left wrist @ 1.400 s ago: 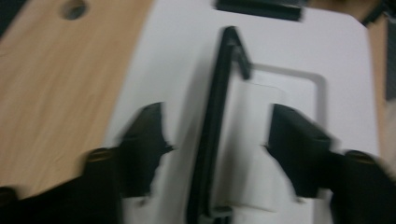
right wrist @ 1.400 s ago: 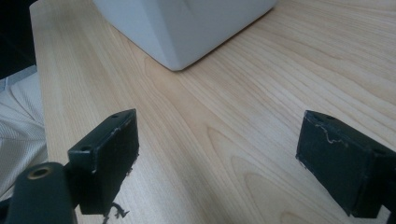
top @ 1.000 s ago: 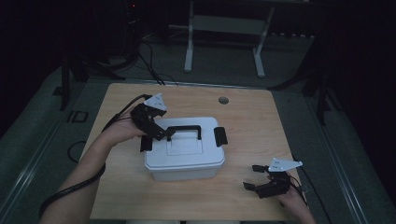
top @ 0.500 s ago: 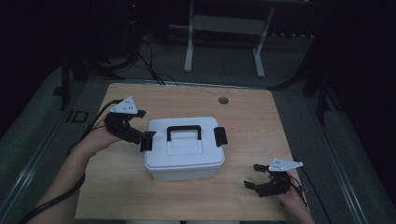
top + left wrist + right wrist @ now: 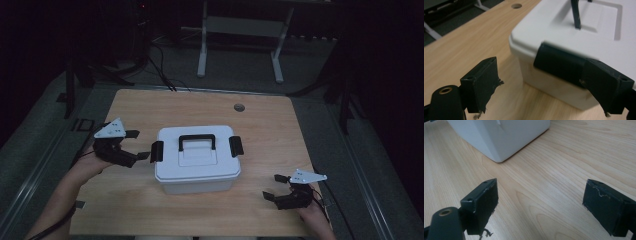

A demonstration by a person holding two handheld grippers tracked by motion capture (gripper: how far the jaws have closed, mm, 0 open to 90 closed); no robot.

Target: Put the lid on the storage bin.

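White lidded box [image 5: 196, 159] — black handle [image 5: 197, 141], black side latches.

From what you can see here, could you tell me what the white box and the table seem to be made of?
The white box looks like moulded plastic: smooth matte walls, rounded corners, black handle. The table appears to be wood or wood-look laminate, with pale grain lines and a soft sheen.

So the box [image 5: 196, 167] is plain white, with a black handle [image 5: 197, 140] and black side latches [image 5: 156, 151]. The table [image 5: 280, 130] is light wood with a streaky grain pattern. Both hand-held grippers are black, left [image 5: 141, 145] and right [image 5: 274, 186], each topped with a pale grey plate. The floor [image 5: 385, 165] looks dark grey.
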